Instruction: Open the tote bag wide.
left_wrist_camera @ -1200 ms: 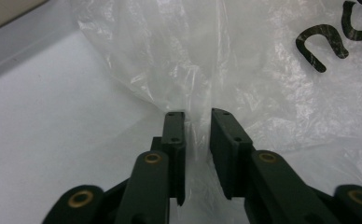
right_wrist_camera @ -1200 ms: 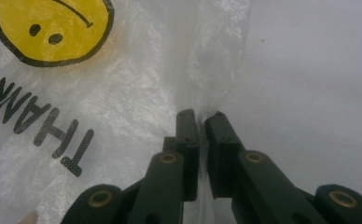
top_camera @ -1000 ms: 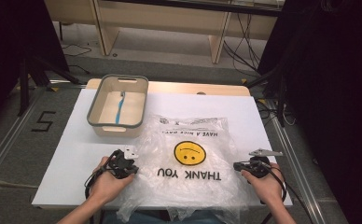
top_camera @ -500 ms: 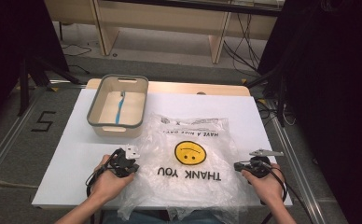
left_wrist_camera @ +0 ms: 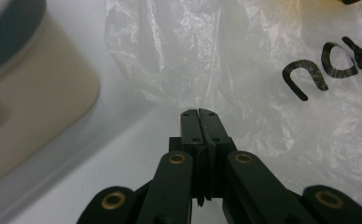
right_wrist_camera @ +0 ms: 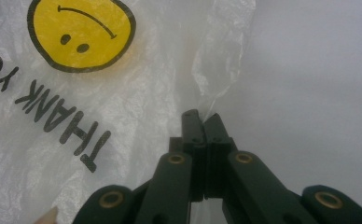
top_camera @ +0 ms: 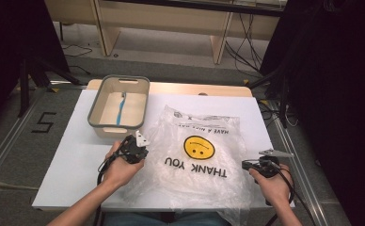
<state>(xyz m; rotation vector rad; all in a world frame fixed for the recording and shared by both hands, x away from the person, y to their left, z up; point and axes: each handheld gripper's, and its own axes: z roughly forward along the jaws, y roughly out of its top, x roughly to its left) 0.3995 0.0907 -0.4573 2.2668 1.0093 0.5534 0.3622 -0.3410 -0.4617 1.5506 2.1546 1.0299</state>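
Starting at the left edge: a grey floor beside the table carries a black mark like the figure 5 [top_camera: 45,122].
Table [top_camera: 72,160]: white top, with a wooden strip along its far edge.
Tub [top_camera: 94,109]: a beige tub with a grey rim stands on the far left part of the table; a blue toothbrush [top_camera: 120,108] lies inside it, pointing roughly away from the person. In the left gripper view the tub's rounded corner [left_wrist_camera: 44,88] sits just left of the bag's edge.
Left gripper [top_camera: 137,147]: held in the person's left hand [top_camera: 119,167], near the tub's near right corner. Its jaws are pressed together on the thin left edge of the plastic bag [top_camera: 194,160]; in the left gripper view a pulled-up fold of film [left_wrist_camera: 188,60] rises straight out of the closed tips of the left gripper [left_wrist_camera: 198,112].
Plastic bag: clear and crinkled, lying flat across the middle of the table (its near end hangs over the table's front edge). It bears a yellow smiley face [top_camera: 198,147] and black THANK YOU lettering [top_camera: 195,167], printed upside down from the person's side.
Right gripper [top_camera: 245,165]: held in the right hand [top_camera: 271,181], at the bag's right edge. Jaws clamped on a twisted strip of film [right_wrist_camera: 219,65], which leads up from the tips of the right gripper [right_wrist_camera: 202,115], with the smiley face [right_wrist_camera: 81,32] to the left in that view.
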